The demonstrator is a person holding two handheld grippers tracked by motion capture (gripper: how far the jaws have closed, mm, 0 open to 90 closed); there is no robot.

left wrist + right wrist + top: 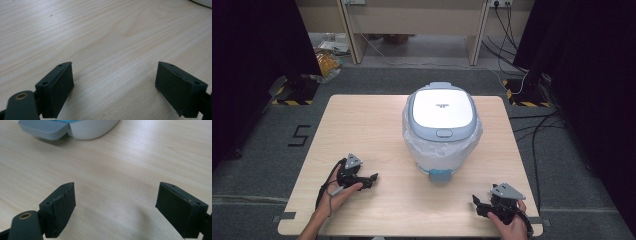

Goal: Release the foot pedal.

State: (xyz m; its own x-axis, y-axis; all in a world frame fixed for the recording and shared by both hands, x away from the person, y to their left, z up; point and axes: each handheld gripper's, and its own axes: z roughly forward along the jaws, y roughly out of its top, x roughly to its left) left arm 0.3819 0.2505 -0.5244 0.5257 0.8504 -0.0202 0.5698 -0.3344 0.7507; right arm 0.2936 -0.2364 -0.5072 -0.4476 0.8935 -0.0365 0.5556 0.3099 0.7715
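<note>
Bin (441,120): stands upright at the centre of the high view, slightly toward the upper half of the table; the position appears chosen to put it within equal reach of both hands.
Lid (441,107): closed and level on top of the bin; the small latch button (443,133) faces the lower edge of the frame, toward the person, which presents it for pressing.
Liner bag (417,142): translucent plastic folded out over the rim and hanging down the bin's sides; it is trapped under the lid, which likely keeps it from slipping in.
Pedal (441,175): blue tab at the base of the bin, pointing toward the bottom of the frame; it also appears at the upper left of the right gripper view (45,128).
Left gripper (373,177): lower left of the high view, low over the table, jaws set wide apart with nothing between them, bare wood showing in the gap; it is well apart from the bin, judged a waiting stance.
Right gripper (476,202): lower right of the high view, jaws likewise spread wide and empty; it points toward the bin's base, so an approach to the pedal or lid seems the step in hand.
Table (362,125): light wood, carrying the bin and both hands.
</note>
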